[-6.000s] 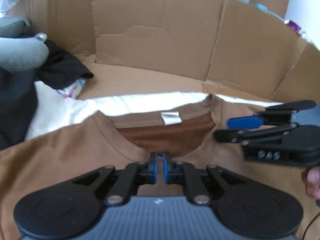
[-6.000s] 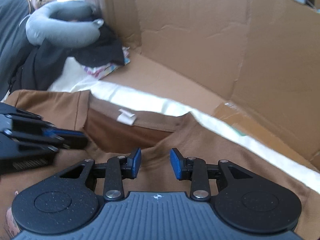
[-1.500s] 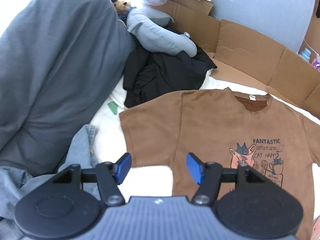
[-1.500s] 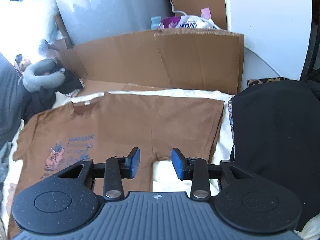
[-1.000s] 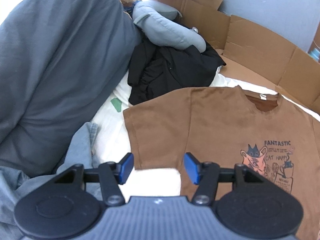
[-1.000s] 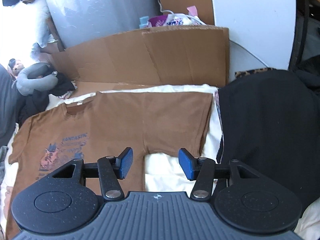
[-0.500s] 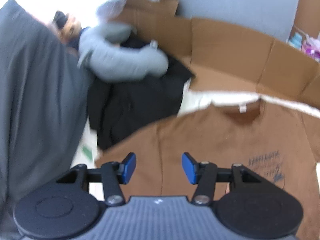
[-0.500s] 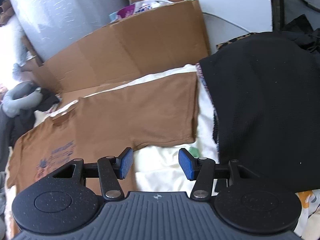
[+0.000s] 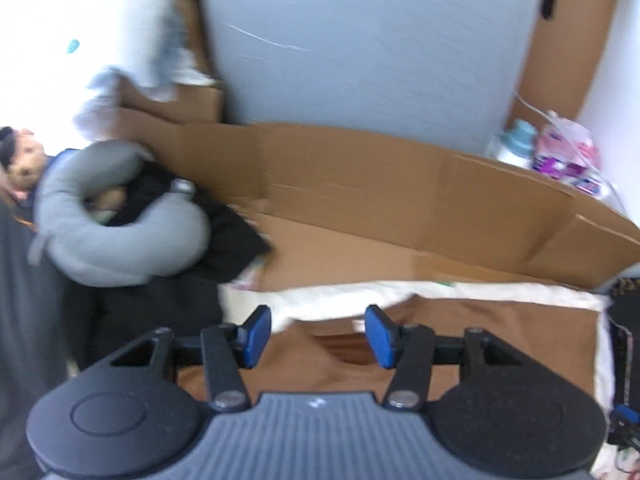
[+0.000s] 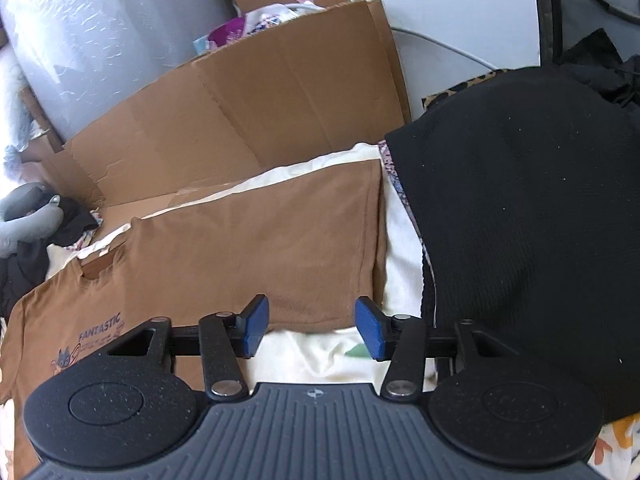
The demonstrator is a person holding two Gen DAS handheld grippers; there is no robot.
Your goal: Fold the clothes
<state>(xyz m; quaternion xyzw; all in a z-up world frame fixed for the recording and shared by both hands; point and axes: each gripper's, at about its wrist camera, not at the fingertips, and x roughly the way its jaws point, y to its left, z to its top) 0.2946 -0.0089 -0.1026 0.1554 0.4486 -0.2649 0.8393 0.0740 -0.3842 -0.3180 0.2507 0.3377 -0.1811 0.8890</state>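
we see the brown t-shirt (image 10: pixel 240 240) spread flat on the cream sheet (image 10: pixel 400 240), cardboard (image 10: pixel 260 112) beyond | our left gripper (image 9: pixel 318 330) released, above the collar, empty | our right gripper (image 10: pixel 311 324) closing, nothing between its jaws, near the right sleeve hem

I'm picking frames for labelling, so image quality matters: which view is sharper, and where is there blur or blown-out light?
Left wrist view: motion-smeared throughout, neck pillow and cardboard soft, upper left corner washed out to white. Right wrist view: crisp, the brown T-shirt print is legible, fisheye bending at the edges, glare on the bubble wrap.
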